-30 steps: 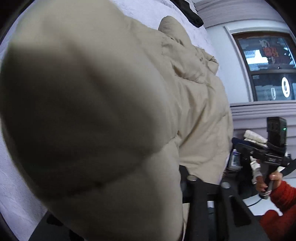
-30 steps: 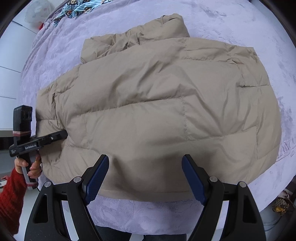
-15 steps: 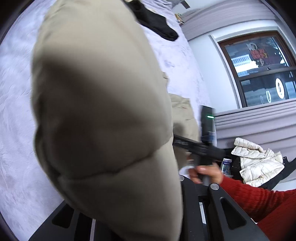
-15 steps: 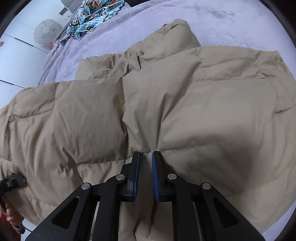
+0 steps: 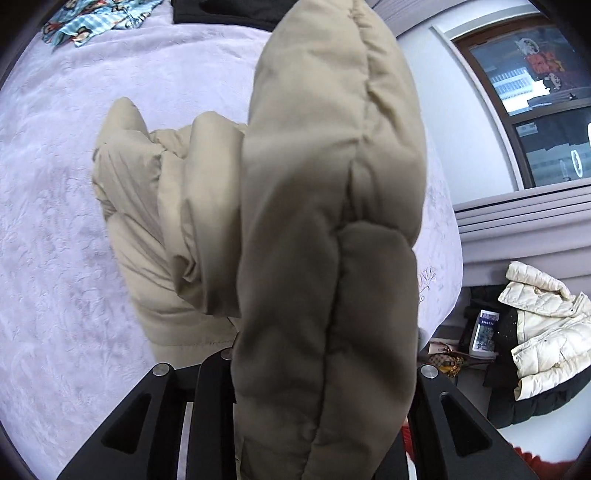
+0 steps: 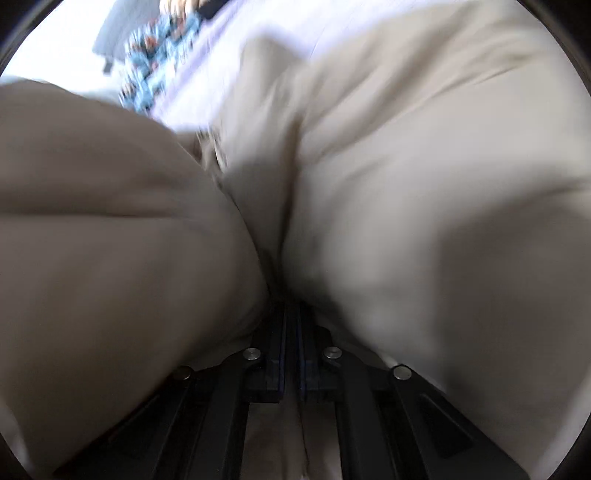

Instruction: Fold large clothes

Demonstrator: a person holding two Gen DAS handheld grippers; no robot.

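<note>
The bed (image 5: 55,221), under a pale lilac textured cover, carries the work. A patterned blue cloth (image 5: 92,18) and a dark garment (image 5: 229,11) lie at its far edge; a white jacket (image 5: 546,314) sits off the bed, on the floor side to the right.

The beige puffer jacket (image 5: 325,221) is the task item. Part of it is bunched on the bed toward the right edge; a quilted panel is raised off the cover and fills the middle of the left wrist view. In the right wrist view, which is blurred, jacket fabric crowds both sides of the frame.

Left gripper (image 5: 317,373): its fingertips are hidden behind the raised panel. The jaws stand narrow with the panel running up from between them, so it is judged clamped on the jacket's edge.

Right gripper (image 6: 291,332): the jaws have just been closing and now stand almost together. Fabric folds in at the tips, but whether a layer is pinched or merely pressed against cannot be told.

Step in hand, as judged: carrying one side of the jacket across the body to make a lengthwise fold.

Recommendations:
- Confirm the right gripper has a layer before pulling; padded fill slips out of a shallow pinch.
- Keep both grippers at a matched height so the carried edge stays straight.
- Lay the panel down along the quilting seams, edge to edge.
- Flatten the bunched section first, or trapped air will spring the fold open.
</note>
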